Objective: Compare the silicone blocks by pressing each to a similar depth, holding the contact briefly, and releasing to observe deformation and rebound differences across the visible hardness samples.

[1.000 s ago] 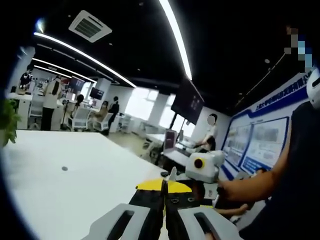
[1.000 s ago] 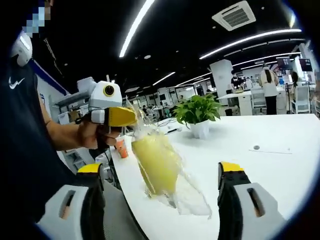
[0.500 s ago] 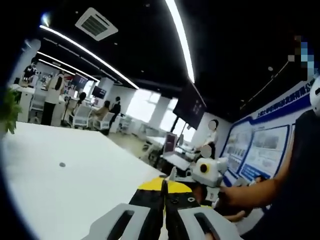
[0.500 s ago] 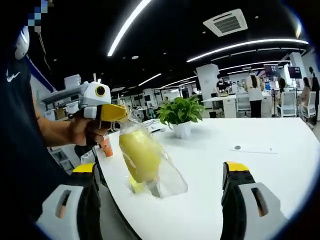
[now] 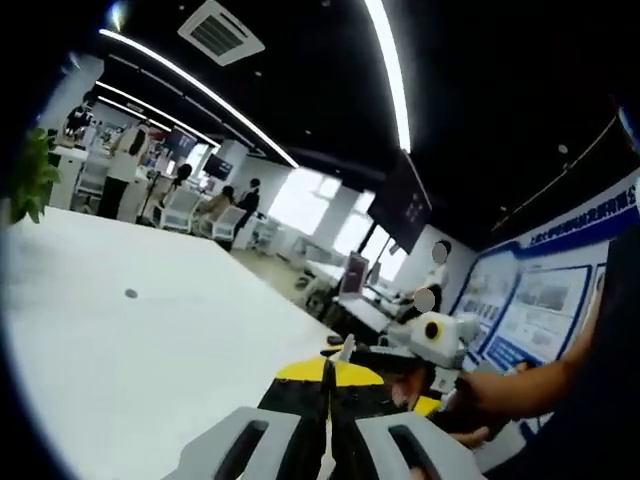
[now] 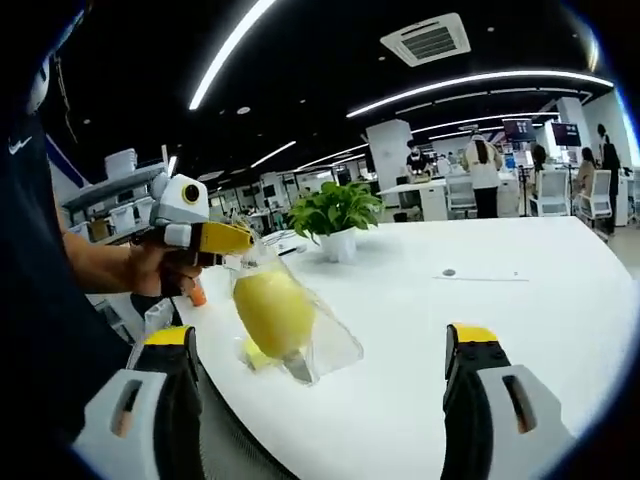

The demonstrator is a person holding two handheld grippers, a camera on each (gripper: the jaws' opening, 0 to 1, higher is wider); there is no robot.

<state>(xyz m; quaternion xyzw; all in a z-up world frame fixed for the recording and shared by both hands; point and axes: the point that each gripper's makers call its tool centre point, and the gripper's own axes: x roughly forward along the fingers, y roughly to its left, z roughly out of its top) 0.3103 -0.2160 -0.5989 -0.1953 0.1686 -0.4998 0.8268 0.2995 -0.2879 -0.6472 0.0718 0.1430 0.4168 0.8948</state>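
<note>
We are not pressing yet, in our judgement: the bag (image 6: pixel 285 320) of yellow blocks hangs over the table (image 6: pixel 520 300), not resting on it. The left gripper (image 6: pixel 225 238) pinches the bag's top, jaws closed on the plastic; in its own view they meet at 6 o'clock. The right gripper (image 6: pixel 320 350) stands wide and bare.

Next we should lay the bag down and get the blocks out.

In the right gripper view the bag's long axis runs from 11 to 5 o'clock, loose end lowest.
</note>
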